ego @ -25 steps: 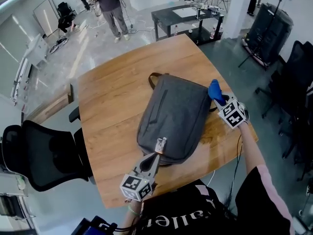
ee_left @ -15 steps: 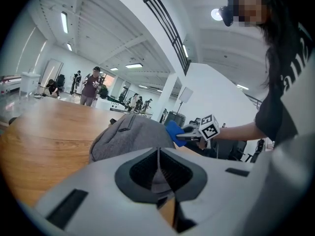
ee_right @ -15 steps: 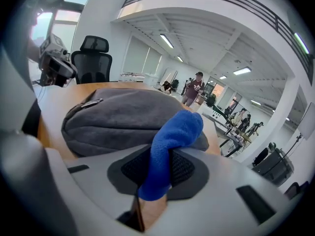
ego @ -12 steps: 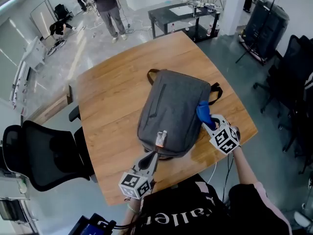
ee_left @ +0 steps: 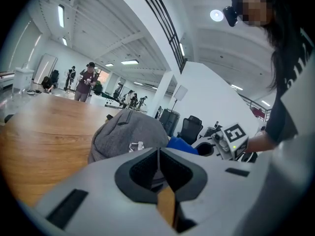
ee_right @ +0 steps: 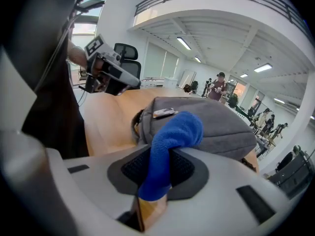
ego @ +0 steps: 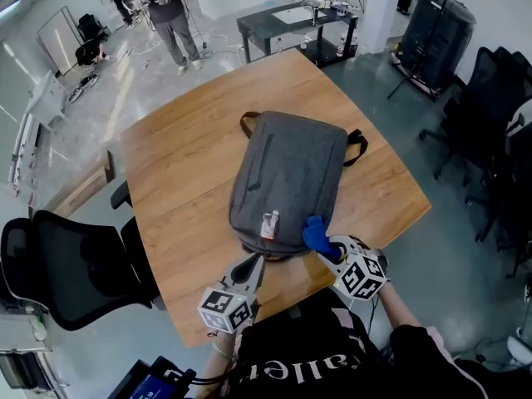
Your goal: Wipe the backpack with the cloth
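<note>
Two tongs hover at the near desk (ego: 179, 169) edge: the left tongs (ego: 256, 263) clenched on nothing, the right tongs (ego: 331, 246) grasping a blue cloth (ego: 314, 233). The cloth sits at the near corner of the grey backpack (ego: 287, 173), which lies flat mid-desk.

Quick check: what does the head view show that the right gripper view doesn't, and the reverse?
Only the head view: the whole wooden table, the full outline of the grey fabric backpack lying flat on it, and the right gripper's own marker cube. Only the right gripper view: the right gripper seen close up, its jaws shut on the blue cloth. Both: the backpack, the cloth at its near end, and the left gripper.
</note>
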{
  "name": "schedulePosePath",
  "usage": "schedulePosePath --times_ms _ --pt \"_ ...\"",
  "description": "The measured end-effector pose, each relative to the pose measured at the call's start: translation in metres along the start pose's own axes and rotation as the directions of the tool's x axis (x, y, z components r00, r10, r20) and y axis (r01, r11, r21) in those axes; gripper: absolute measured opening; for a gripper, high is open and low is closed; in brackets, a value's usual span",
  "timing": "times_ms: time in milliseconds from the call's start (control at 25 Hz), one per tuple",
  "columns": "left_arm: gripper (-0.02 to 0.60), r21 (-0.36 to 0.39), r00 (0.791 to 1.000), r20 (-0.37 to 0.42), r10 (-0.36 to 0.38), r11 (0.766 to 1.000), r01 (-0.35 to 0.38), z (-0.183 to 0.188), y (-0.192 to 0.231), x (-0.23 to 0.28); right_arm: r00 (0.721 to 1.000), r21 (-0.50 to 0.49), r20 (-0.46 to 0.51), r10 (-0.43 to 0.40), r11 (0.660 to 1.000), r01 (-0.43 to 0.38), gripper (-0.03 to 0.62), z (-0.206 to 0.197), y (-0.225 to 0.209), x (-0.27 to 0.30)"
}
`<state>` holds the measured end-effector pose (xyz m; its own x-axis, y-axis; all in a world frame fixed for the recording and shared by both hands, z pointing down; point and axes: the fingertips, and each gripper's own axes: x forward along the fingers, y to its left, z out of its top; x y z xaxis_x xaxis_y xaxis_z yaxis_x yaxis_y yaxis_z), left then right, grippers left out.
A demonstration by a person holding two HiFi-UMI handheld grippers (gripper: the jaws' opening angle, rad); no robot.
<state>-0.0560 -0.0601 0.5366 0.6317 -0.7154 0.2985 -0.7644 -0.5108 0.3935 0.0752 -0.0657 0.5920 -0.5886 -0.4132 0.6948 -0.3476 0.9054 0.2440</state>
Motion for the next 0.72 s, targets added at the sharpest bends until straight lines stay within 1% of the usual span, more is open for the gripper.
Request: schedulePosePath --times_ms 120,200,240,320,400,480,560,640,720 --pt "0.002 -0.002 1.0 -0.013 -0.014 1.0 0.014 -0.006 -0.005 0.001 0.998 -0.012 -0.001 0.057 0.998 -0.057 0.086 0.0 0.02 0.002" --pt "0.002 -0.003 1.0 -0.019 -0.02 1.0 0.02 -0.008 -0.009 0.002 0.998 -0.001 0.019 0.057 0.998 -0.057 0.086 0.003 0.011 -0.003" --pt "0.002 -0.003 1.0 -0.021 -0.02 1.0 0.02 -0.008 -0.011 0.003 0.998 0.016 0.045 0.041 0.999 -0.042 0.086 0.006 -0.002 -0.009" --pt "0.002 -0.005 1.0 -0.019 -0.015 1.0 0.015 -0.01 -0.014 0.005 0.994 0.057 0.111 -0.012 0.998 0.006 0.086 0.015 -0.042 -0.023" --pt "0.002 -0.008 1.0 -0.017 -0.001 1.0 0.001 -0.01 -0.013 0.007 0.986 0.075 0.148 -0.078 0.995 0.067 0.086 0.021 -0.098 -0.031" --pt "0.002 -0.012 1.0 -0.015 0.019 1.0 -0.019 -0.008 -0.01 0.008 0.981 0.055 0.131 -0.146 0.989 0.14 0.086 0.022 -0.162 -0.031" --pt "0.002 -0.019 0.999 -0.01 0.039 0.999 -0.039 -0.006 -0.008 0.008 0.974 0.034 0.093 -0.206 0.978 0.204 0.086 0.02 -0.223 -0.026" --pt "0.002 -0.024 0.998 -0.006 0.059 0.998 -0.059 -0.005 -0.008 0.01 0.967 0.046 0.055 -0.247 0.968 0.245 0.086 0.012 -0.276 -0.017" --pt "0.002 -0.029 0.997 -0.004 0.078 0.996 -0.079 -0.004 -0.008 0.012 0.963 0.052 0.021 -0.268 0.962 0.267 0.086 0.004 -0.317 -0.006"
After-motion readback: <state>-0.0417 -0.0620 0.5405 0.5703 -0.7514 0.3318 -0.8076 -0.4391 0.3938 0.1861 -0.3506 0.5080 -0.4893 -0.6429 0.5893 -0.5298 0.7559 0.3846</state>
